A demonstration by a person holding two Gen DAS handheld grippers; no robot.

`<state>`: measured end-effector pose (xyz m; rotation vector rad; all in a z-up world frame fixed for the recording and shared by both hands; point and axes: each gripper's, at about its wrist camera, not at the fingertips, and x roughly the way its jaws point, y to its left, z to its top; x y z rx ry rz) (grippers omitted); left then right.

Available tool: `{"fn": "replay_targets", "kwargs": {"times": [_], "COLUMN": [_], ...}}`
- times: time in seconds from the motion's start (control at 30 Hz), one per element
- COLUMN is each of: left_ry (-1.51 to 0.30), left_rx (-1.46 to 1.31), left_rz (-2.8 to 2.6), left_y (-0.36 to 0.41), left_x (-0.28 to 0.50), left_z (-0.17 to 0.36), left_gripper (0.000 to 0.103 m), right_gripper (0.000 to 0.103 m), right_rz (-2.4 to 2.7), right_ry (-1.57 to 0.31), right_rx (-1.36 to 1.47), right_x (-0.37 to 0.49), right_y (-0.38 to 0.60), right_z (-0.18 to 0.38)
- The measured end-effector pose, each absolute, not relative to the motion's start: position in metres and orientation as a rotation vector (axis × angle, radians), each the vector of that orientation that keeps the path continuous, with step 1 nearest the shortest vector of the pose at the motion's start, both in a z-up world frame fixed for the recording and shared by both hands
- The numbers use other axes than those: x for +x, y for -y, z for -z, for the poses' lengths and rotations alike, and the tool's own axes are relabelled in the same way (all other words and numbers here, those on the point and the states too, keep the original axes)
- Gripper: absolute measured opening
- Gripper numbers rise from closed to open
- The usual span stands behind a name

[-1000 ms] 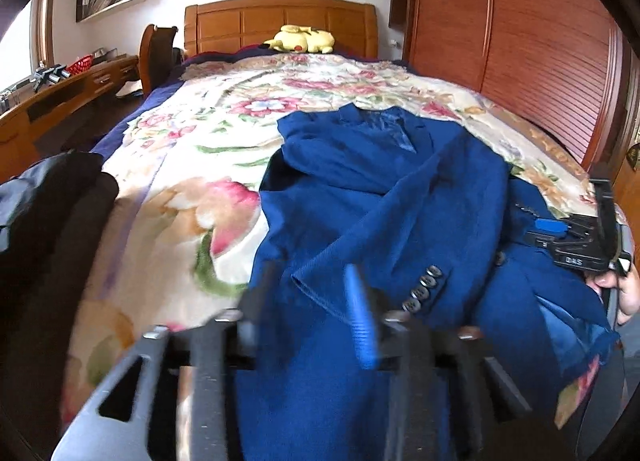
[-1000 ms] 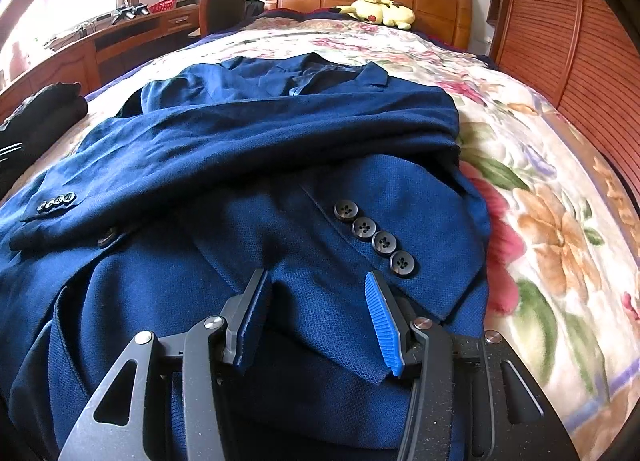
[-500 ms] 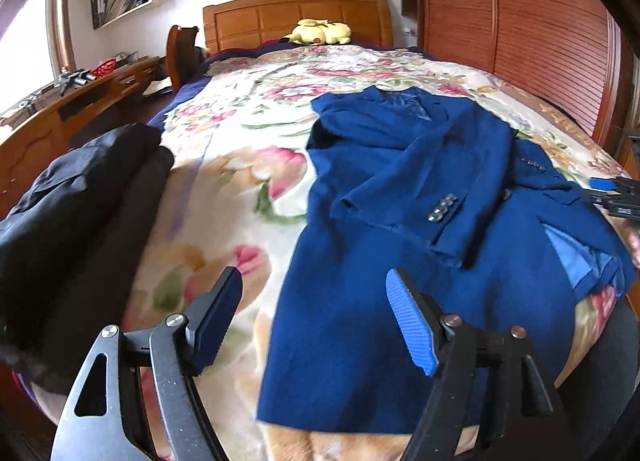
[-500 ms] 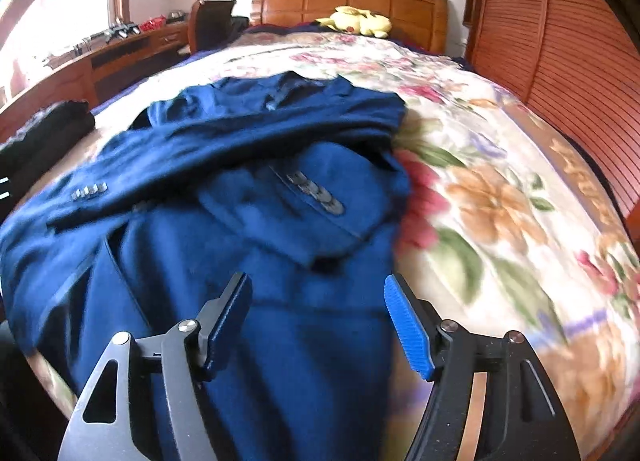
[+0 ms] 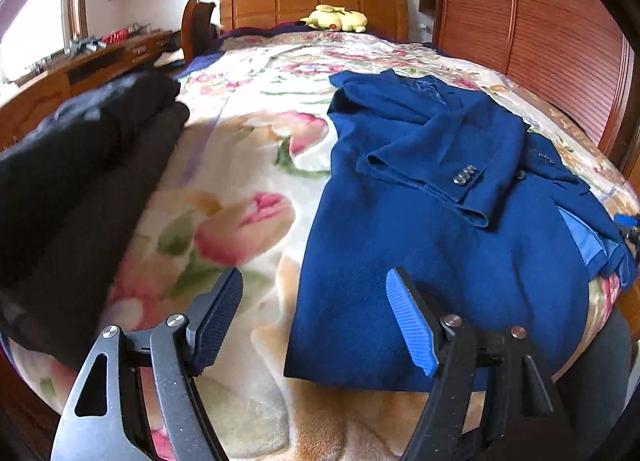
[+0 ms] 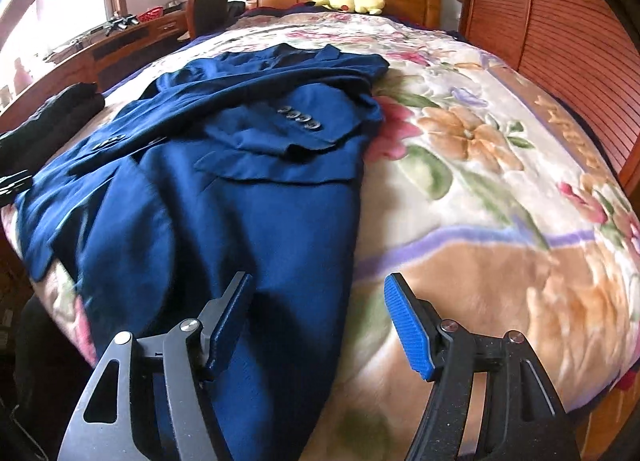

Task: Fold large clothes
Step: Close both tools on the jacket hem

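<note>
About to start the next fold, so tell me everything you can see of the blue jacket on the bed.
The blue jacket is a dark blue woven suit jacket lying flat on the flowered blanket, collar toward the headboard, hem at the near edge. Both sleeves are folded across its front, each cuff showing a row of dark buttons. Lighter blue lining shows at one edge. Neither open tool touches it.

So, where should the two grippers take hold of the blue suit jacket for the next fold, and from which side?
Probably the bottom hem of the blue suit jacket, one corner per gripper, coming from the foot of the bed. Both sleeves already lie folded across the front, and the hem lies flat nearest the open left gripper and open right gripper, on the floral blanket, so it can be lifted toward the collar.
</note>
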<state>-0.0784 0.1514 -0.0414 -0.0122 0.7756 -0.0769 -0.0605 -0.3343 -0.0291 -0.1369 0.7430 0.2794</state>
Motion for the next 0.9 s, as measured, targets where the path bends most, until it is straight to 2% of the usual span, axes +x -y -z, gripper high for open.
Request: {"fn": "replay_targets", "kwargs": {"times": [0.13,0.37,0.4,0.5,0.57,0.63,0.73,0.9], "left_ry": [-0.78,-0.786,-0.786,-0.784,-0.784,-0.786,-0.772,-0.711], "left_rx": [-0.032,-0.082,-0.083,-0.087,-0.078,-0.059,-0.055,-0.018], "left_rz": [0.09,0.133,0.136,0.165,0.169,0.15,0.151,0.155], "left_y": [-0.154,-0.156,-0.156,-0.153,-0.149,-0.148,-0.147,-0.138], "left_x": [-0.078,-0.078,-0.078,-0.08,-0.082,-0.083,-0.089,-0.104], "left_z": [0.048,0.052,0.052,0.051,0.05,0.048,0.04,0.016], "left_gripper": [0.075,0.061,0.059,0.044,0.028,0.013,0.006,0.004], "right_gripper": [0.069,0.063,0.059,0.047,0.036,0.01,0.005,0.004], "right_rz": [-0.288,-0.326,-0.332,-0.349,-0.351,-0.347,-0.351,-0.346], "right_ry": [-0.747,-0.746,-0.745,-0.735,-0.722,-0.713,-0.682,-0.588], "right_rx": [-0.157,-0.134,-0.127,-0.125,-0.133,-0.132,-0.112,-0.075], "right_x": [-0.075,-0.081,-0.08,-0.081,-0.084,-0.086,-0.092,-0.104], "right_y": [0.33,0.328,0.328,0.327,0.326,0.327,0.329,0.336], "right_z": [0.032,0.036,0.036,0.037,0.037,0.036,0.03,0.006]}}
